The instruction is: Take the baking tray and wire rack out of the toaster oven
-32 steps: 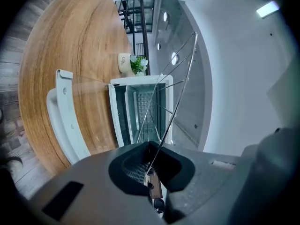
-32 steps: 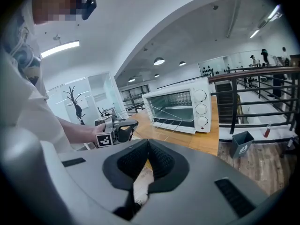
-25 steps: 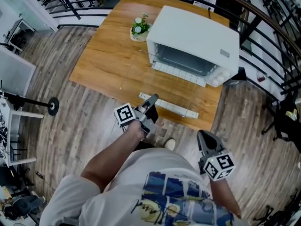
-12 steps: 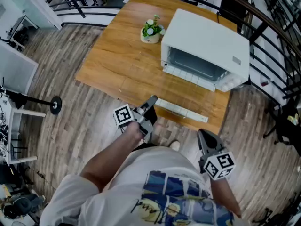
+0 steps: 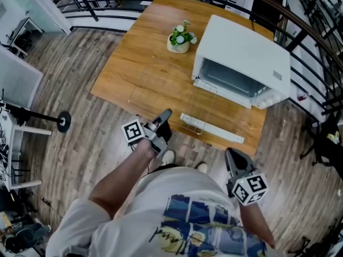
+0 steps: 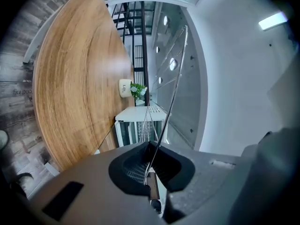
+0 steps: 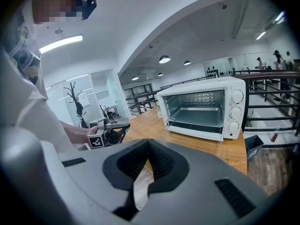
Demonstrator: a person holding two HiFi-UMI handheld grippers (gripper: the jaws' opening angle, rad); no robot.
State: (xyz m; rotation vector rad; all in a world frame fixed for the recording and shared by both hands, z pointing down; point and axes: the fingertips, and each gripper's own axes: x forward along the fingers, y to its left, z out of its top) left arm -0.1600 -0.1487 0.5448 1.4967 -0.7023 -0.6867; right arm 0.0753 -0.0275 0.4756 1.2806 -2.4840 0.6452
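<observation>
At the tabletop (image 5: 144,52) edge, the left claw (image 5: 163,116) pinches the rack (image 6: 167,102) by its thin front wire. It looks light, stiff, slippery. Right claw (image 7: 148,144) pressed together, empty.

The left tongs (image 5: 163,114), clamped on the wire rack (image 6: 170,86), have drawn further from the toaster oven (image 5: 241,52), seemingly sliding it out.

This looks like an open-plan office or studio floor, not a home. A bare wooden tabletop (image 5: 134,63) stands on grey plank flooring (image 5: 69,143), with black metal railing (image 7: 272,74) just behind it. Glass-walled rooms (image 7: 101,93) lie beyond it, recessed ceiling lights (image 7: 164,59) hang above, and an equipment stand (image 5: 61,121) sits off its left side.
</observation>
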